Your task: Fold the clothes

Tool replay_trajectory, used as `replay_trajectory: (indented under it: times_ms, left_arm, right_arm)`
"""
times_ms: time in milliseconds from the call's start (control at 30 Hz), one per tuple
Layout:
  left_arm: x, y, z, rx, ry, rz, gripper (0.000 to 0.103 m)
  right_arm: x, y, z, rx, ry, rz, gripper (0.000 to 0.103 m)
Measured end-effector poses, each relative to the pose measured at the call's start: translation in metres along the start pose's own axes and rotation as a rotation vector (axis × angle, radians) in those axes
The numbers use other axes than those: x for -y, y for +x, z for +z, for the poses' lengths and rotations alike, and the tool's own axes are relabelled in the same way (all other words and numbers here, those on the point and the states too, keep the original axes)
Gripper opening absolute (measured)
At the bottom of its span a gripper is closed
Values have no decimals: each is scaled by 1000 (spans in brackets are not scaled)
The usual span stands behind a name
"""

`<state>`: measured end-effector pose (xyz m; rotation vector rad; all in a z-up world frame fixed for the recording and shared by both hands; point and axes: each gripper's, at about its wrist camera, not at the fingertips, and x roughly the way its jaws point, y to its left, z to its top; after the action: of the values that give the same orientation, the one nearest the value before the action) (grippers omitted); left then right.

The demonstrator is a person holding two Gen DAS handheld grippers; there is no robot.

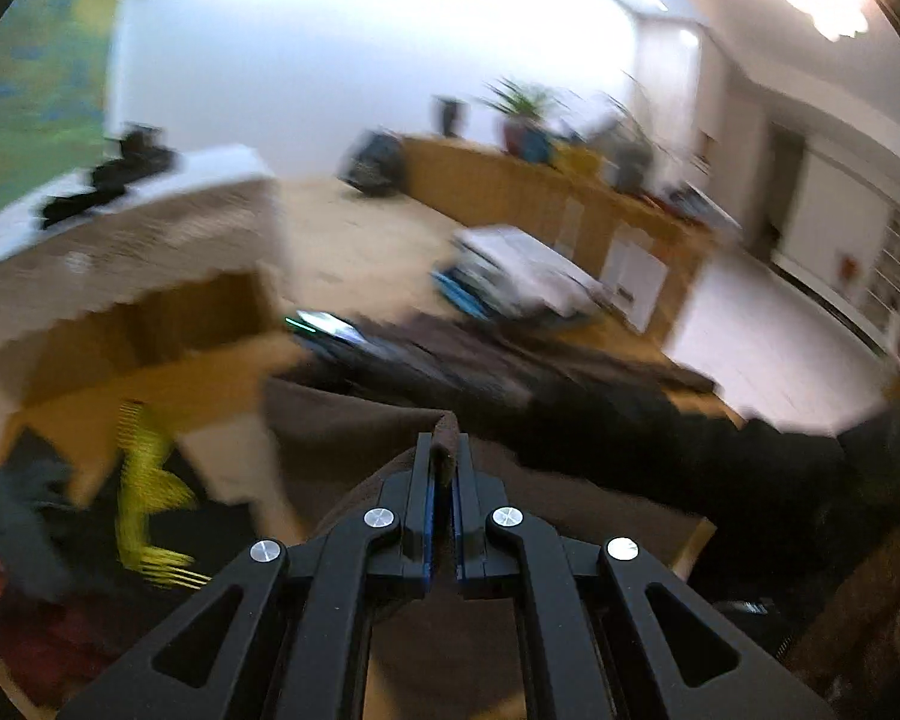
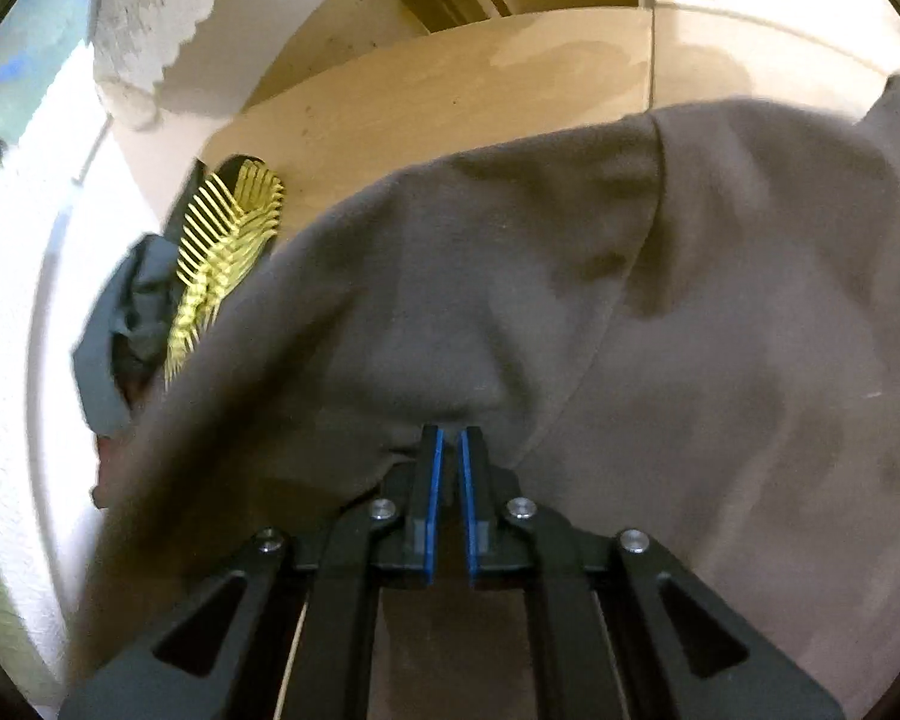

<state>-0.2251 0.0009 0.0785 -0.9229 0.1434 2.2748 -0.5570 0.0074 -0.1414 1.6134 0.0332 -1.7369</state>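
A brown garment (image 1: pixel 354 426) hangs lifted over the wooden table (image 1: pixel 168 372). My left gripper (image 1: pixel 444 450) is shut on a pinched edge of it, the fabric poking up between the blue pads. In the right wrist view the same brown garment (image 2: pixel 570 276) fills most of the frame and drapes down toward the table (image 2: pixel 450 84). My right gripper (image 2: pixel 449 438) is shut on a fold of it at the fingertips. The left wrist view is blurred by motion.
A black garment with a yellow fishbone print (image 2: pixel 222 252) lies at the table's left, also seen blurred (image 1: pixel 144 480). A person's dark sleeve (image 1: pixel 690 438) reaches in from the right. A stack of folded clothes (image 1: pixel 522 282), a lace-covered table (image 1: pixel 120 240) and a wooden sideboard (image 1: pixel 570 192) stand behind.
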Motion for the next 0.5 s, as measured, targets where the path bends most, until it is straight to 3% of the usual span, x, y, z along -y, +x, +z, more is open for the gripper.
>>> replay_trajectory:
  times_ms: [100, 167, 333, 500]
  left_arm:
    - [42, 26, -12, -68, 30, -95, 3]
    - [42, 44, -26, -117, 21, -111, 3]
    - [44, 87, -58, -240, -1, -149, 3]
    - [46, 118, -86, -340, -7, -162, 3]
  right_arm:
    - [1, -16, 4, 12, -4, -80, 19]
    - [9, -29, 6, 18, -4, -120, 26]
    - [34, -63, 8, 56, 11, -179, 30]
    - [31, -87, -3, 96, -34, -192, 33]
